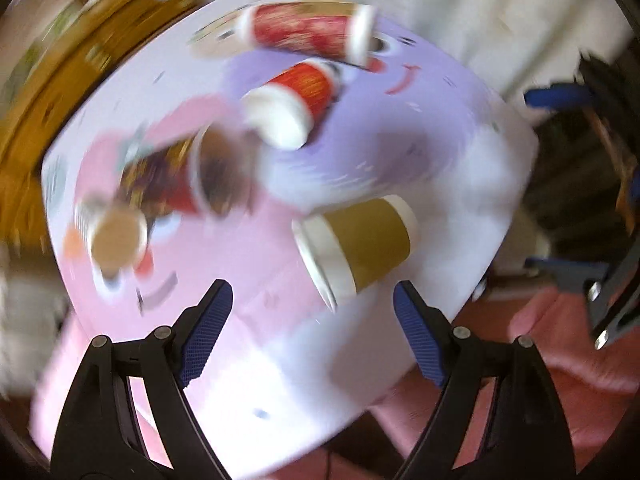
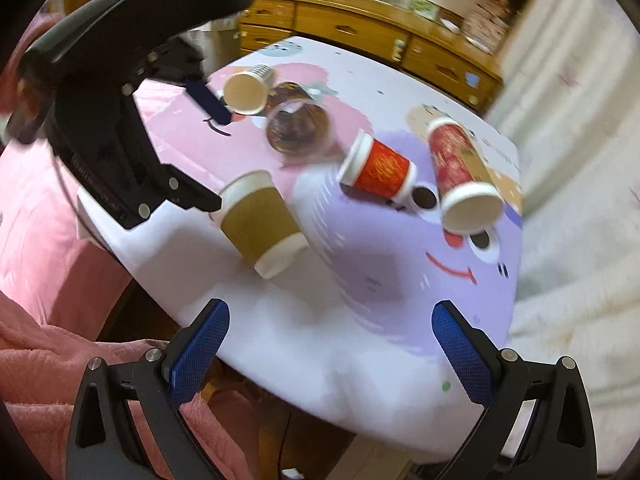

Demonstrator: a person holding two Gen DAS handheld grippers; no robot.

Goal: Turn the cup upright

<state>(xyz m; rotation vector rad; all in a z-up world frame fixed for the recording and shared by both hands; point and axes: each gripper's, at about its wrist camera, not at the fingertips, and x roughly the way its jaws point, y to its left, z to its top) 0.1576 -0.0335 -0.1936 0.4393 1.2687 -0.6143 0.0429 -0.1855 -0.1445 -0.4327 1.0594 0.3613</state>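
Note:
Several paper cups lie on their sides on a pink and purple cartoon tabletop [image 2: 360, 336]. A brown-sleeved cup [image 1: 360, 240] [image 2: 260, 224] lies nearest. A short red cup [image 1: 292, 104] [image 2: 380, 172], a tall red patterned cup [image 1: 308, 30] [image 2: 460, 172], a dark patterned cup [image 1: 188, 184] [image 2: 298, 130] and a ribbed white cup [image 1: 116, 236] [image 2: 248, 90] lie farther off. My left gripper [image 1: 312, 308] is open and empty, just short of the brown cup; it also shows in the right wrist view [image 2: 216, 160]. My right gripper [image 2: 330, 320] is open and empty above the table's near edge.
A wooden dresser [image 2: 360, 28] stands beyond the table. A pink fleece blanket [image 2: 40, 240] lies at the left and a white quilt [image 2: 580, 240] at the right. The left wrist view is motion-blurred.

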